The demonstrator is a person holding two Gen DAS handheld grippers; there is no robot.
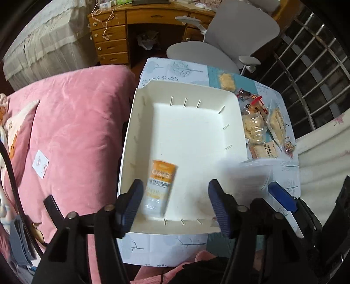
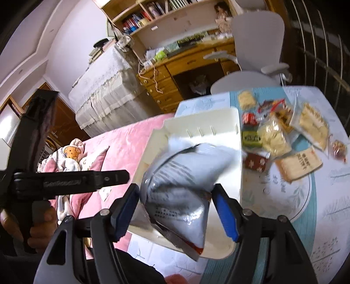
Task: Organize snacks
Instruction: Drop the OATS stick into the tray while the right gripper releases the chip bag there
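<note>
From the left wrist camera, the left gripper (image 1: 175, 203) hangs over the near end of a shallow white plastic tray (image 1: 238, 122), its blue-padded jaws standing apart with nothing pressed between them. An orange-and-white oat bar packet (image 1: 160, 187) lies flat on the tray floor just inside the left finger, free of the pads. The tray sits on a small table under a pale blue leaf-print cloth (image 1: 175, 67). To the tray's right a loose heap of wrapped snacks (image 1: 260, 122) rests on the cloth: clear-wrapped biscuits, a red packet, a tan sachet. A pink quilted bed (image 1: 72, 122) runs along the left, and a wooden desk with drawers (image 1: 111, 37) and a grey office chair (image 1: 236, 30) stand behind. At the right edge a blue fingertip of the other gripper shows. The right wrist camera shows what that view lacks: the right gripper (image 2: 175, 207) is clamped on a crumpled silver foil snack bag (image 2: 179, 174), held above the white tray (image 2: 218, 122) and hiding most of its floor, so the oat bar cannot be seen here. The snack heap (image 2: 275, 135) is blurred. At the left, a person's hand (image 2: 37, 229) grips the black handle of the left gripper, whose jaws are out of this frame. Bookshelves (image 2: 148, 13) rise above the desk.
</note>
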